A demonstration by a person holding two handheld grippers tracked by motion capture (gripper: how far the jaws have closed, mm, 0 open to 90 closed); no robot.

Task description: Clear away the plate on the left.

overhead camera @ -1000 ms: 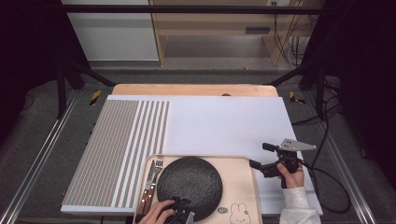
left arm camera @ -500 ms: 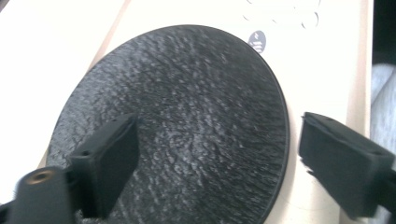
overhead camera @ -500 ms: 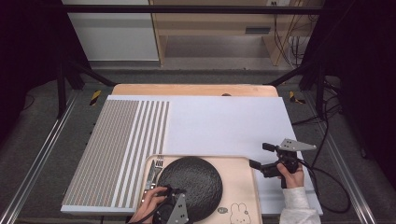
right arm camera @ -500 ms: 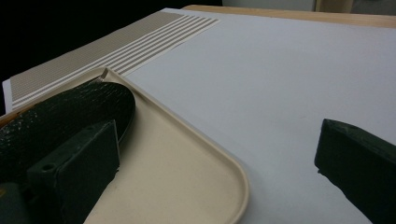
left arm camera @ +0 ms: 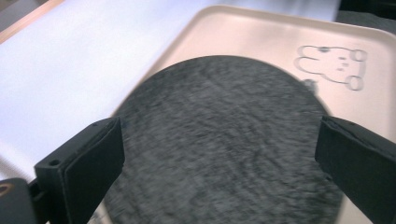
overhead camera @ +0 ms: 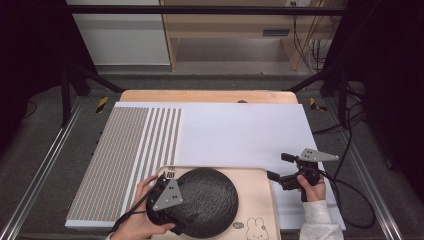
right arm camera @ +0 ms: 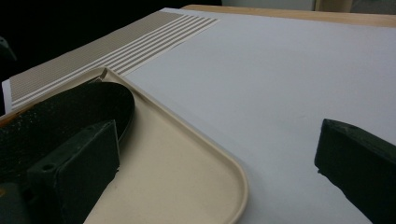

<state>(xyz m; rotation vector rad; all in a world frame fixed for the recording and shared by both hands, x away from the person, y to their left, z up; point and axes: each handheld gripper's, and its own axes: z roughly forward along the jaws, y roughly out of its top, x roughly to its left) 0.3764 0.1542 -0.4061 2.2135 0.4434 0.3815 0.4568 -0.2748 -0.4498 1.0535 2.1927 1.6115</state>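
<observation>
two grippers logged, one dark plate in hand's reach. item one: my left gripper [overhead camera: 187,222], jaws spread wide, poised over the near left edge of the black plate [overhead camera: 207,201]; in the left gripper view the plate [left arm camera: 224,140] lies between the two pads, not yet pinched. item two: the plate itself, round, matte, rough-textured, lying flat on the left part of the beige tray [overhead camera: 257,200] at the near edge of the table. item three: my right gripper [overhead camera: 280,167], jaws apart and holding nothing, hovering over the white mat [overhead camera: 240,130] just right of the tray, well apart from the plate.

step in hand, as i judge it: approach to grasp the plate. next move calls for lowering the left jaws around the rim and closing; the plate lies flat, so getting one jaw under its edge looks like the hard part.

other entries: fork [overhead camera: 169,173] tucked beside the plate at the tray's left side, close to my left gripper and likely to be nudged; rabbit drawing [overhead camera: 256,225] printed on the tray; striped section [overhead camera: 125,160] of the mat to the left. tray lip [right arm camera: 233,177] stands raised between the plate and the mat.
</observation>
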